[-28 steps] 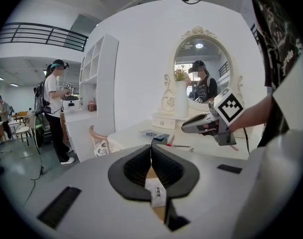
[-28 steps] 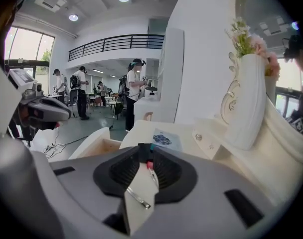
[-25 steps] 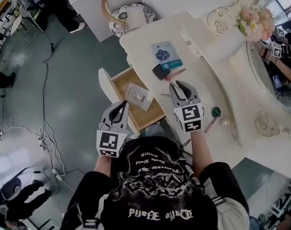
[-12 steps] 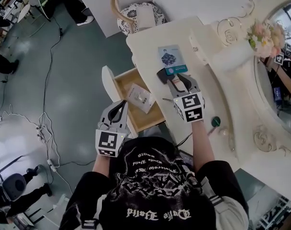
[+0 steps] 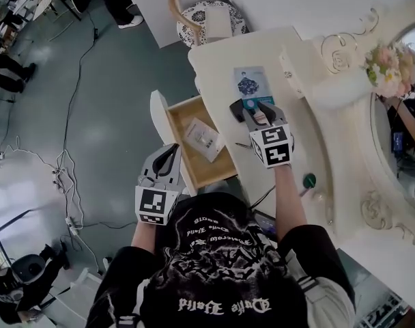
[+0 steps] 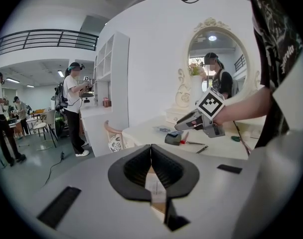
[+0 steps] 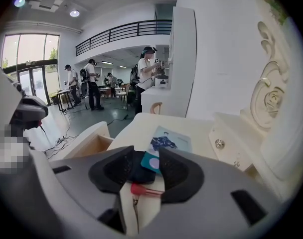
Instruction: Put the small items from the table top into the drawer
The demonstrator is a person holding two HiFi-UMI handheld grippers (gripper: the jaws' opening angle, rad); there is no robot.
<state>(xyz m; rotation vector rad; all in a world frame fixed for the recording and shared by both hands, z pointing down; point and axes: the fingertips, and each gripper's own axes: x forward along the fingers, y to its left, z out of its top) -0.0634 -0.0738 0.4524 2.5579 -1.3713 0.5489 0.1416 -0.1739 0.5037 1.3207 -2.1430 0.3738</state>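
A black case with a teal card on it lies on the cream dressing table, beside a booklet. My right gripper is down over them, and its jaws have just been opening. They now stand wide on either side of the case and card, not pressing them. A red pen lies under the jaws. The open drawer holds a white packet. My left gripper hangs shut and empty in front of the drawer.
A green-headed item and a thin dark pin lie nearer me on the table. A small drawer box, a flower vase and the mirror line the table's right side. A chair stands beyond the table, and people stand in the room.
My right gripper has moved away from me along the table to the black case, and its jaws have spread wider. My left gripper has stayed in place.
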